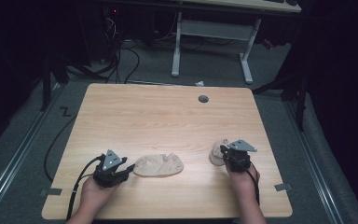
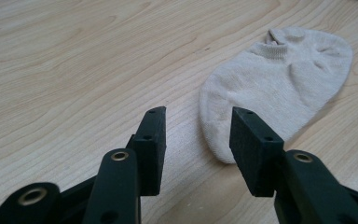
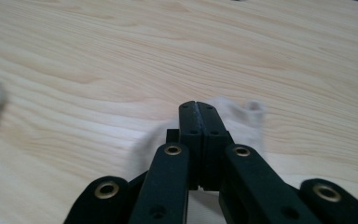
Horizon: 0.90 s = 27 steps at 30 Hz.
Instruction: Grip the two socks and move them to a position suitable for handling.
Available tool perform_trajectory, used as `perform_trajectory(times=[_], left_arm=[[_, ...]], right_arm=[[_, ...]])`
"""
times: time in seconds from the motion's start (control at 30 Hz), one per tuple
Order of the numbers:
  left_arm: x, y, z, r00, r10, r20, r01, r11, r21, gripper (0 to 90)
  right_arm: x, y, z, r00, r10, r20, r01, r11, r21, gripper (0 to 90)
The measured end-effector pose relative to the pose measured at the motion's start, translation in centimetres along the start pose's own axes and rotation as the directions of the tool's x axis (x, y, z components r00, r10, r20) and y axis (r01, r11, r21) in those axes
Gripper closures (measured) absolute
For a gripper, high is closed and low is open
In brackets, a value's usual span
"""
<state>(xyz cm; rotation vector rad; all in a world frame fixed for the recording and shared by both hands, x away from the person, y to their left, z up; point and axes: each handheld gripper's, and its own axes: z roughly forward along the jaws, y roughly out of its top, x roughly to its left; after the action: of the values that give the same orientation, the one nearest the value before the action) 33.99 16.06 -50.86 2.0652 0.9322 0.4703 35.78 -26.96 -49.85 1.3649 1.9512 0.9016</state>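
The right hand-held gripper [image 1: 223, 151], clenched on a sock [image 1: 216, 154], might lose its thin pinch, while the released left hand-held gripper [image 1: 129, 169] could nudge the near sock [image 1: 158, 165] across the worktop [image 1: 168, 116].

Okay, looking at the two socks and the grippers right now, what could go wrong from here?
The right hand-held gripper has its jaws shut on an edge of the right sock; so slight a pinch may slip as it lifts. The left hand-held gripper is open beside the flat sock, touching nothing, so closing there could miss. The right sock sits near the table edge and might drop off.
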Motion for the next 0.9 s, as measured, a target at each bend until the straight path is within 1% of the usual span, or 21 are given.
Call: perform_trajectory(times=[0.03,0.07,0.1,0.13,0.27,0.3,0.4,0.43,0.47,0.5,0.53,0.63,0.67,0.7,0.73,0.83,0.9], left_arm=[[0.0,0.0,0.0,1.0,0.0,0.0,0.0,1.0,0.001,56.4],[0.0,0.0,0.0,1.0,0.0,0.0,0.0,1.0,0.002,56.4],[0.0,-0.1,0.0,1.0,0.002,0.001,-0.002,1.0,0.003,56.2],[0.0,-0.1,0.0,1.0,0.002,0.001,-0.002,1.0,0.003,55.9],[-0.2,-0.1,0.0,1.0,0.003,0.005,-0.003,1.0,0.005,55.9],[-0.3,-0.1,-0.1,1.0,0.005,0.008,-0.005,1.0,0.003,55.9],[-0.4,0.0,-0.1,0.9999,0.009,0.011,-0.009,1.0,0.002,55.9],[-0.5,0.0,-0.2,0.9998,0.012,0.014,-0.012,0.9999,0.001,55.9],[-0.6,0.1,-0.2,0.9998,0.013,0.016,-0.013,0.9999,-0.004,55.9],[-0.8,0.3,-0.2,0.9995,0.021,0.025,-0.021,0.9997,-0.009,55.9],[-0.8,0.3,-0.2,0.9995,0.021,0.025,-0.021,0.9997,-0.009,56.0],[-1.4,0.6,0.0,0.9985,0.031,0.046,-0.031,0.9994,-0.013,55.9],[-1.7,0.7,0.1,0.998,0.041,0.048,-0.04,0.9991,-0.012,55.9],[-1.9,0.8,0.3,0.9977,0.045,0.051,-0.045,0.9989,-0.011,55.7],[-2.2,0.9,0.4,0.9973,0.048,0.055,-0.047,0.9988,-0.011,55.7],[-3.0,1.1,0.6,0.9956,0.063,0.07,-0.062,0.998,-0.009,55.7],[-3.6,1.2,0.8,0.9932,0.083,0.082,-0.082,0.9966,-0.011,55.7]], right_arm=[[-0.8,-0.2,0.5,0.9997,0.01,0.02,-0.011,1.0,0.022,90.0],[-0.8,-0.2,0.5,0.9997,0.01,0.02,-0.011,1.0,0.022,90.0],[-1.2,-0.5,1.1,0.9993,0.01,0.036,-0.012,0.998,0.055,90.0],[-1.2,-0.5,1.1,0.9993,0.01,0.036,-0.012,0.998,0.055,90.0],[-1.1,-0.9,2.0,0.9988,-0.017,0.046,0.012,0.994,0.106,89.9],[-0.9,-1.1,2.2,0.9989,-0.029,0.038,0.024,0.992,0.124,89.9],[-0.6,-1.3,2.2,0.9993,-0.029,0.025,0.025,0.99,0.139,89.9],[-0.3,-1.5,2.0,0.9994,-0.034,0.01,0.033,0.99,0.14,90.0],[-0.3,-1.5,2.0,0.9994,-0.034,0.01,0.033,0.99,0.14,90.0],[0.3,-1.7,1.6,0.9993,-0.035,-0.012,0.036,0.989,0.142,90.0],[0.3,-1.7,1.6,0.9993,-0.035,-0.012,0.036,0.989,0.142,90.0],[1.5,-2.0,0.9,0.9978,-0.041,-0.052,0.048,0.988,0.144,89.9],[1.8,-2.1,0.8,0.9971,-0.048,-0.059,0.056,0.988,0.143,89.9],[2.6,-2.3,0.3,0.9946,-0.066,-0.08,0.077,0.987,0.143,89.8],[2.6,-2.3,0.3,0.9946,-0.066,-0.08,0.077,0.987,0.143,89.8],[4.0,-2.9,-0.6,0.9908,-0.077,-0.111,0.092,0.986,0.139,89.8],[4.8,-3.1,-1.0,0.9858,-0.096,-0.137,0.115,0.984,0.137,89.8]])
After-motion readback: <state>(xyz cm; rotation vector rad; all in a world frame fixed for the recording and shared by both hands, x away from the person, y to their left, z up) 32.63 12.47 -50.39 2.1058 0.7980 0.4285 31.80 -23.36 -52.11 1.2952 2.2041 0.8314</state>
